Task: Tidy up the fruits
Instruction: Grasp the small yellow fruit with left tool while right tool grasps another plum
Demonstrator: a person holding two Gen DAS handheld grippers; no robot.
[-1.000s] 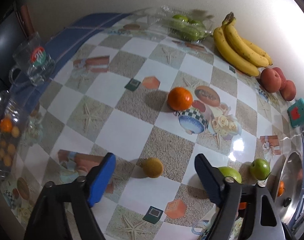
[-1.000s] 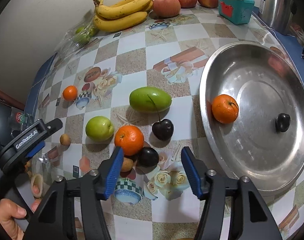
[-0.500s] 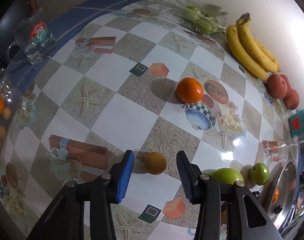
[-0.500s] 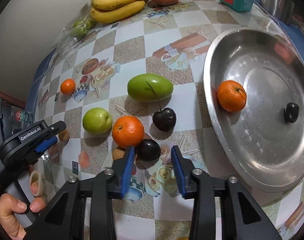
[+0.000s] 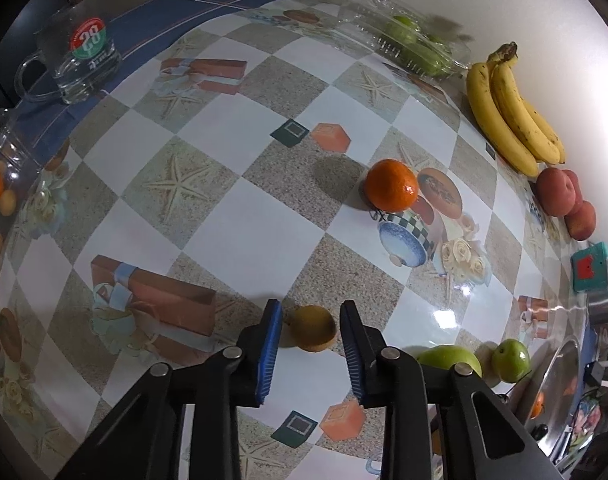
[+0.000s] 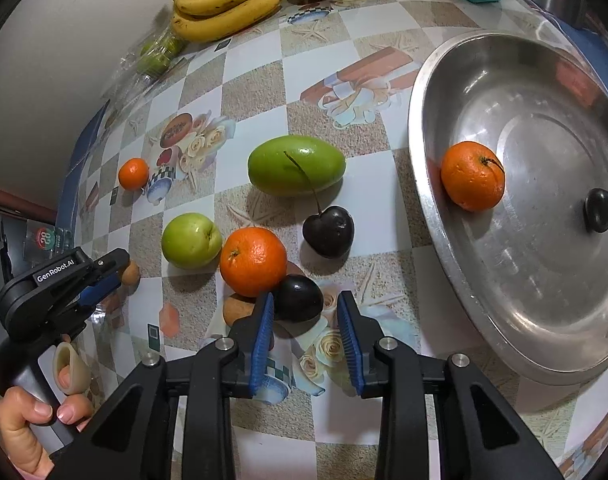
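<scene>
A small yellow-brown fruit (image 5: 312, 330) lies on the patterned tablecloth between the jaws of my left gripper (image 5: 310, 312). Those jaws are closing, with a thin gap still showing on the left side. A dark round fruit (image 6: 297, 300) sits between the closing jaws of my right gripper (image 6: 305, 300), against the left pad and clear of the right one. It touches an orange (image 6: 252, 261), and a small brown fruit (image 6: 237, 308) lies beside it. A steel lid (image 6: 544, 260) to the right holds another orange (image 6: 472, 175).
A stemmed cherry (image 6: 328, 231), a green mango (image 6: 296, 165), a green apple (image 6: 191, 240) and a small orange (image 5: 391, 185) lie loose. Bananas (image 5: 508, 120), peaches (image 5: 556, 196) and a clear box (image 5: 416, 48) line the wall. A glass mug (image 5: 81, 64) stands far left.
Both pairs of jaws have narrowed a lot, the left around the small yellow-brown fruit and the right around the dark fruit. Both grippers have come closer to their fruit.
</scene>
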